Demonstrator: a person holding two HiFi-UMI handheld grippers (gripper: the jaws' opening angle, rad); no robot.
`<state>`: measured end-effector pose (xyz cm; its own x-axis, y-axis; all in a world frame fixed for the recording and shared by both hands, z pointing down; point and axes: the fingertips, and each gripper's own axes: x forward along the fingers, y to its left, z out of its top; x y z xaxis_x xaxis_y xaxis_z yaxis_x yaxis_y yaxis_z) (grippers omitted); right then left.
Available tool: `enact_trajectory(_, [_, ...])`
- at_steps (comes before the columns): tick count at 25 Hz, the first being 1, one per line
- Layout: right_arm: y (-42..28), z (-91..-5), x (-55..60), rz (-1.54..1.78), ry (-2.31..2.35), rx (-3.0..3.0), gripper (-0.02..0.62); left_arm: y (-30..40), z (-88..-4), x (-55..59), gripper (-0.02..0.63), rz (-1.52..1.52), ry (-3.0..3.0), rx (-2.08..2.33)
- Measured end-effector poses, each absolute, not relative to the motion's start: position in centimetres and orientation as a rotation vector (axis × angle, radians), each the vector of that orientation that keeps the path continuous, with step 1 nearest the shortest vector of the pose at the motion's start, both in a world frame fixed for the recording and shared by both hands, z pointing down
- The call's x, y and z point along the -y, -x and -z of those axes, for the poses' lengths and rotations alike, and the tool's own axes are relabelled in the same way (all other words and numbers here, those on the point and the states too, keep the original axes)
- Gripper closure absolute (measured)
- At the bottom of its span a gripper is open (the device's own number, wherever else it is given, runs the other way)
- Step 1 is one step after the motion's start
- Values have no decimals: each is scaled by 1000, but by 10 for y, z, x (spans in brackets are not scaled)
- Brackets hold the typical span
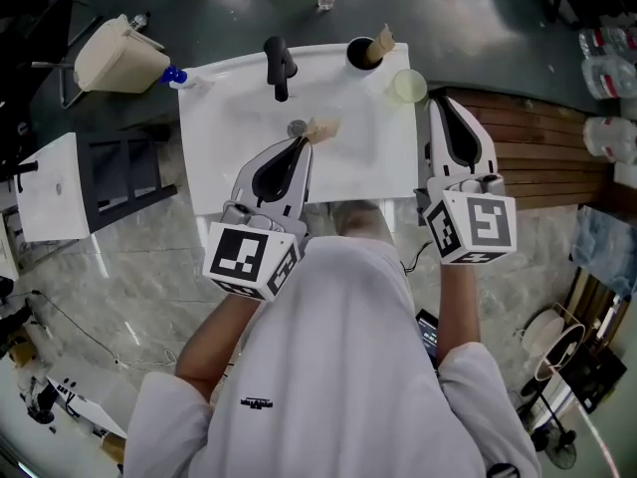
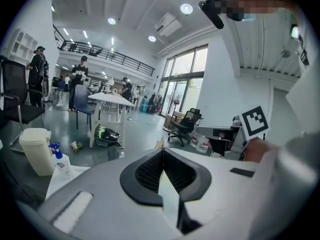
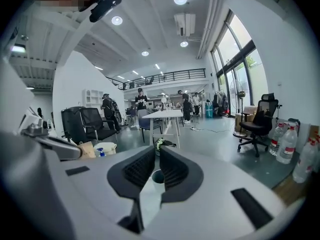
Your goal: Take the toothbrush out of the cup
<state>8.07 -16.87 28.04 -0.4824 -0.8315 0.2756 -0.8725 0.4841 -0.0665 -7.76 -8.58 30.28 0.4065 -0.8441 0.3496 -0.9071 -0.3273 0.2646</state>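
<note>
A black cup [image 1: 360,54] stands at the back of the white washbasin [image 1: 229,118], with a tan piece [image 1: 382,40] sticking out of it. My left gripper [image 1: 305,139] is over the basin near the drain [image 1: 296,127], shut on a thin tan thing [image 1: 324,126] that pokes past its tip; I cannot tell if this is the toothbrush. In the left gripper view only a small tan point [image 2: 160,144] shows beyond the shut left gripper [image 2: 160,148]. My right gripper [image 1: 438,103] hovers by a pale cup [image 1: 408,86]. That right gripper [image 3: 154,149] has a narrow gap with nothing in it.
A black tap [image 1: 280,66] rises at the basin's back. A beige bin [image 1: 114,56] and a blue-capped bottle [image 1: 177,76] sit to the left. Wooden slats [image 1: 542,157] lie to the right. A white side unit [image 1: 50,187] stands at the left.
</note>
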Motion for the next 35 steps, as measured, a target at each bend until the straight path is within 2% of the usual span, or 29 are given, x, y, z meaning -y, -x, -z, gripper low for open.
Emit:
enact_trajectory(14, [-96,-270,107,-289,-1492,2525,575,81,-278,73,600,-212,-2341,1490])
enact_trajectory(35, [-131,-277,115,-317,-1577,2507,575,31,-268,108,600,-193,-2399,1405])
